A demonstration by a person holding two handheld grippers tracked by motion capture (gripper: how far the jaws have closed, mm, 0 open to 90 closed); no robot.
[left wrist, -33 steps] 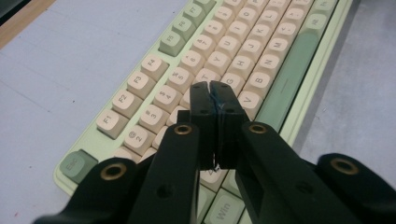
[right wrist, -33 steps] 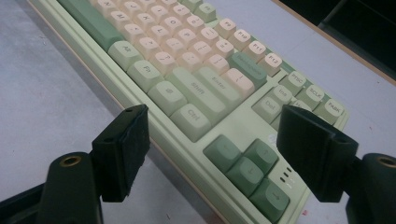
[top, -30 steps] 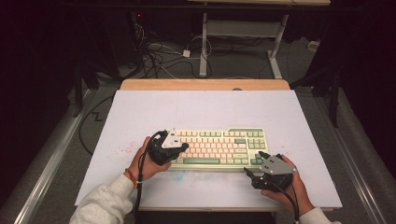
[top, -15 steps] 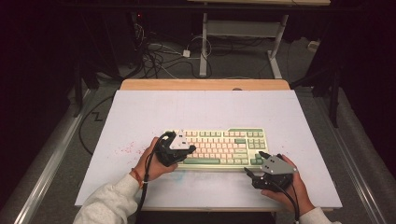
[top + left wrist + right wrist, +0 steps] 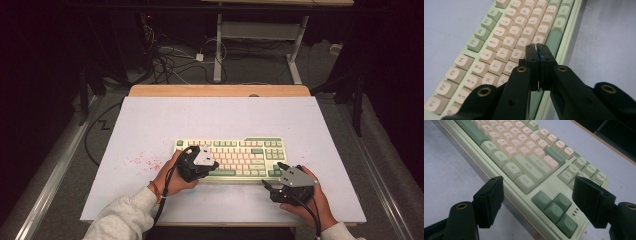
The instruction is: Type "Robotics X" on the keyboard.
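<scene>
Keyboard (image 5: 235, 157) lies on the table (image 5: 150, 125), toward the near edge. Left gripper (image 5: 212, 166) over its near-left keys; right gripper (image 5: 272, 182) just off its near-right corner. Cables (image 5: 170, 60) on the floor behind the table.

Pale grey table (image 5: 150, 125), green-and-cream keyboard (image 5: 235, 150) on it, perhaps reddish specks (image 5: 142, 161)

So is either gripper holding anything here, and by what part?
Nothing is held. The left gripper is shut empty over the keyboard keys; the right gripper stands open near its arrow-key corner.
</scene>
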